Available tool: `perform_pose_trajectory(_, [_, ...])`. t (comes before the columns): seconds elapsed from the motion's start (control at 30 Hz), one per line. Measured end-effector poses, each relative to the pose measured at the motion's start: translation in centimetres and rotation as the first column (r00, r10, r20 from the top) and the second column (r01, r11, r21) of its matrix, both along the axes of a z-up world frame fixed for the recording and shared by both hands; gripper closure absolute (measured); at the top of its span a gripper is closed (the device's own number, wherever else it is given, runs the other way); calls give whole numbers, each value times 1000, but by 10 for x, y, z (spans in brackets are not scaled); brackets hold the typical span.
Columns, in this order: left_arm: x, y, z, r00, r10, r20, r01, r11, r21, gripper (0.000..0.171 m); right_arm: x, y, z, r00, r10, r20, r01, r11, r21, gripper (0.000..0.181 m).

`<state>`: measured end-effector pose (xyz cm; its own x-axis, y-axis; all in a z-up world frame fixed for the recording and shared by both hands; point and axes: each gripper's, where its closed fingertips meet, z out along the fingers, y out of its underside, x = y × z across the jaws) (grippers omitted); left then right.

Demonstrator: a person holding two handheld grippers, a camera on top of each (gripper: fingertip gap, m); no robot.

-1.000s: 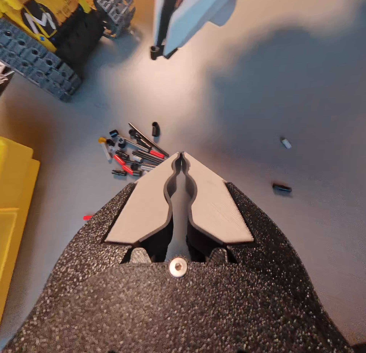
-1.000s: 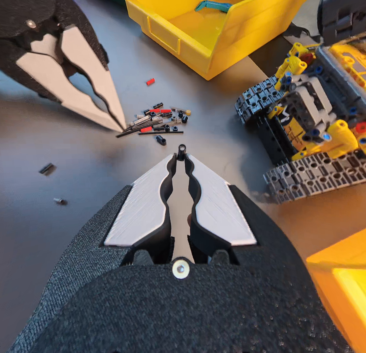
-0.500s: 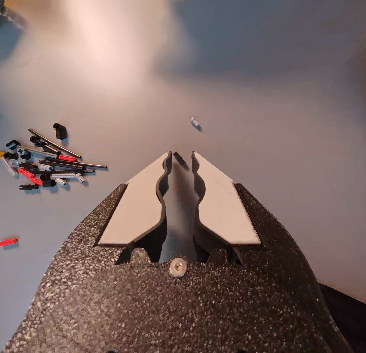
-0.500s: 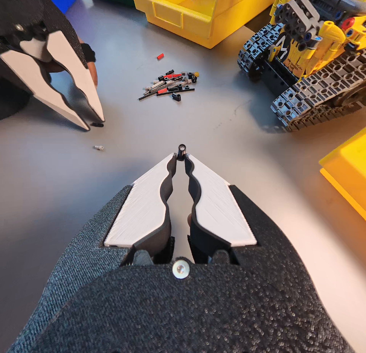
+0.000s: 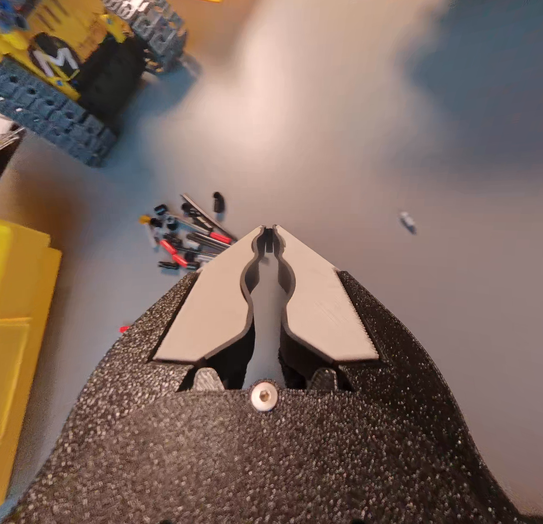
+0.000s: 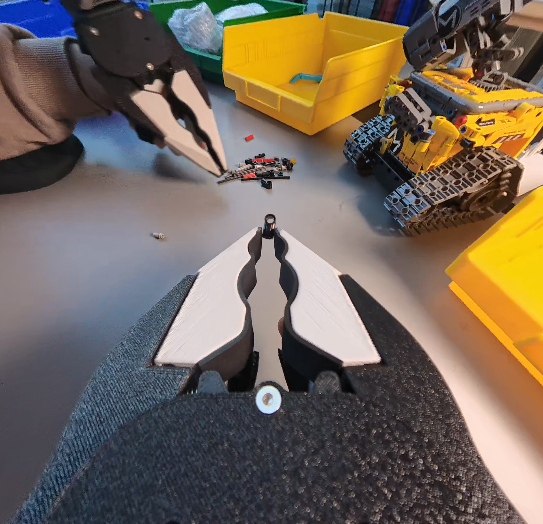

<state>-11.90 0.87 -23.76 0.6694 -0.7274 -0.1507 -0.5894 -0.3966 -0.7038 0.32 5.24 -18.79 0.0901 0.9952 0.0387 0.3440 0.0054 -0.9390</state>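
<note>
Your right gripper (image 6: 268,231) is nearly closed, its tips pinched on a small black connector (image 6: 269,221) whose ringed end stands clear above them. The grip sits on the lower stub only, so hold your squeeze even and avoid twisting the wrist; a part this small would likely pivot or flick out.

Your left gripper (image 5: 269,230) is likewise drawn almost together, with a short black pin (image 5: 268,241) caught between the tips. In the right wrist view its tips sit low at the near edge of the parts pile (image 6: 258,170); whether they touch the table cannot be told. The left wrist view is blurred, so the pin's seating is not certain: check that it lies square across the pads before you bring the two pieces near each other.

Outward from the tools: the pile of black, grey and red pins and axles lies on the grey table (image 6: 88,275), with one red pin (image 6: 249,138) apart behind it and a small grey pin (image 6: 158,235) alone to the left. The yellow tracked model (image 6: 440,157) stands to the right, well apart from both grippers. An open yellow bin (image 6: 308,69) sits behind the pile, a green bin (image 6: 205,57) beside it.
</note>
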Motion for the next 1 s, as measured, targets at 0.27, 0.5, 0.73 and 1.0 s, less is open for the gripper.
perform_pose_trajectory(0.27, [-27,40,-4,984,154,89,-158,987,40,154,3,-2,0,1000,-4,9,4,998,67,173])
perform_pose_trajectory(0.5, [-49,48,36,932,272,240,-332,906,262,156,4,1,6,999,-44,12,42,987,153,173])
perform_pose_trajectory(0.73, [-58,53,56,898,317,306,-414,846,337,144,5,5,10,995,-72,-69,76,995,61,173])
perform_pose_trajectory(1.0, [-50,41,108,827,240,508,-485,763,428,147,19,13,52,968,-121,-221,142,986,82,174])
